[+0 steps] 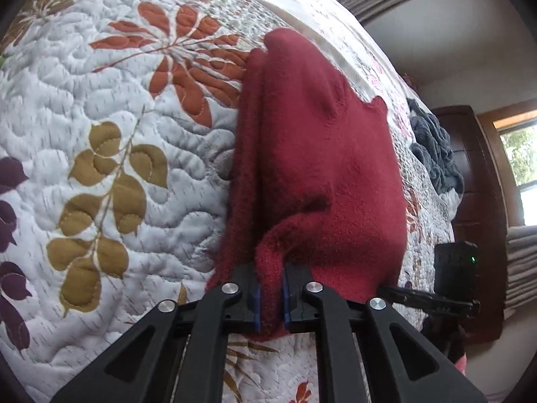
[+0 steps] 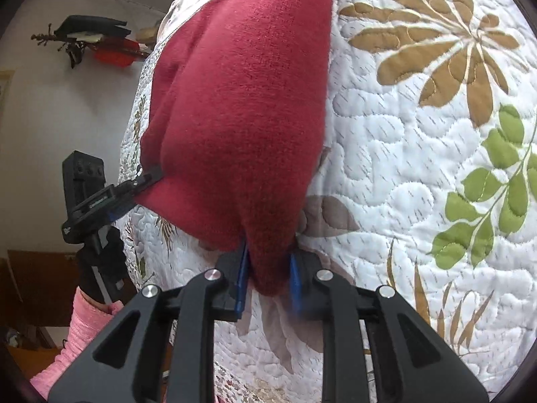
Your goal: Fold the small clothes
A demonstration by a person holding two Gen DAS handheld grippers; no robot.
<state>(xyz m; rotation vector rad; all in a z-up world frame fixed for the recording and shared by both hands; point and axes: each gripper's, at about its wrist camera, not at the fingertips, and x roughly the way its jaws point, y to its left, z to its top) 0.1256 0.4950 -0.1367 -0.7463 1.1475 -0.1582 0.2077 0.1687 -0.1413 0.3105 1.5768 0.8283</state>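
A dark red fleece garment (image 1: 319, 154) hangs stretched above the quilted bed, held at two near corners. My left gripper (image 1: 271, 297) is shut on one bunched corner of it, blue pads pressed on the fabric. In the right wrist view the same red garment (image 2: 241, 107) fills the middle, and my right gripper (image 2: 268, 277) is shut on its other corner. The left gripper (image 2: 141, 181) also shows at that view's left edge, pinching the cloth. The right gripper (image 1: 396, 294) appears at the right of the left wrist view, its tips hidden behind the fabric.
A white quilt (image 1: 110, 134) with orange, tan and purple leaf prints covers the bed under the garment. A grey-blue bundle of cloth (image 1: 433, 151) lies further along the bed. A dark wooden headboard (image 1: 476, 181) and a window stand beyond. A pink sleeve (image 2: 84, 325) shows at lower left.
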